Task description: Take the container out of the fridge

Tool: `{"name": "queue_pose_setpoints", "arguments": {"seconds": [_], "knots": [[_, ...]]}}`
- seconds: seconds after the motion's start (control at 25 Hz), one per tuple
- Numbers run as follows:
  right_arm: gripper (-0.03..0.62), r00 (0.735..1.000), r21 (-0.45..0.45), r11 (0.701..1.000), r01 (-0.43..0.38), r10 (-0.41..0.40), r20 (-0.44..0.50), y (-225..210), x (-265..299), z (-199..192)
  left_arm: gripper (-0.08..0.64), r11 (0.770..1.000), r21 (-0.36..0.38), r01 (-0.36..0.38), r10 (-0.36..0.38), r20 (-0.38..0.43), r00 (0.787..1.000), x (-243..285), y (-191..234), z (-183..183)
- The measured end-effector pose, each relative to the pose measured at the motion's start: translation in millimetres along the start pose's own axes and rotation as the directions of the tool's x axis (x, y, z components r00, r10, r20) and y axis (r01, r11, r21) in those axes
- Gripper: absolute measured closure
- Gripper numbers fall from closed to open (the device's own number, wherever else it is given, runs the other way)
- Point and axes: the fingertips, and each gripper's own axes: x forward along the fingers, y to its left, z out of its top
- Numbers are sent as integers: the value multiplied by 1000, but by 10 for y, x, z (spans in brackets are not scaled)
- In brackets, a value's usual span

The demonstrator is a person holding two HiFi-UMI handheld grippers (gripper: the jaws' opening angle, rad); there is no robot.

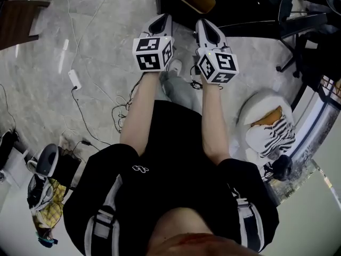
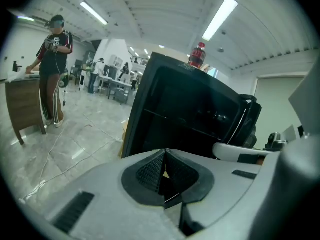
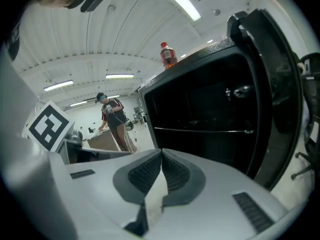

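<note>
A black fridge stands in front of both grippers, and its door seems to be swung open on the right. The inside is dark; I make out a shelf bar but no container. A red bottle stands on top of the fridge. My left gripper is shut with nothing in it, a short way from the fridge front. Beside it my right gripper is also shut and empty. In the head view the fridge top is a dark mass just beyond both grippers.
Cables and a power strip lie on the grey marble floor at left. An office chair and a white stool with striped cloth stand at right. A bag sits at lower left. A person works at a wooden desk behind.
</note>
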Motion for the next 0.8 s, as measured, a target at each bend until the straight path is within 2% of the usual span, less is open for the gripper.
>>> {"name": "queue_pose_setpoints", "arguments": {"seconds": [0.16, 0.28, 0.44, 0.8], "knots": [[580, 995, -121, 993, 0, -13, -99, -23, 290, -245, 549, 1000, -24, 12, -13, -34, 999, 270, 136, -80], [578, 981, -235, 972, -12, -34, -191, -52, 456, -457, 549, 999, -47, 13, -16, -64, 998, 386, 235, -184], [578, 945, -398, 915, -58, -78, -317, -183, 676, -764, 549, 997, -68, 23, -29, -88, 996, 440, 296, -323], [577, 871, -590, 787, -181, -151, -467, -508, 1199, -1133, 549, 995, -100, -21, 8, -123, 992, 477, 686, -485]]}}
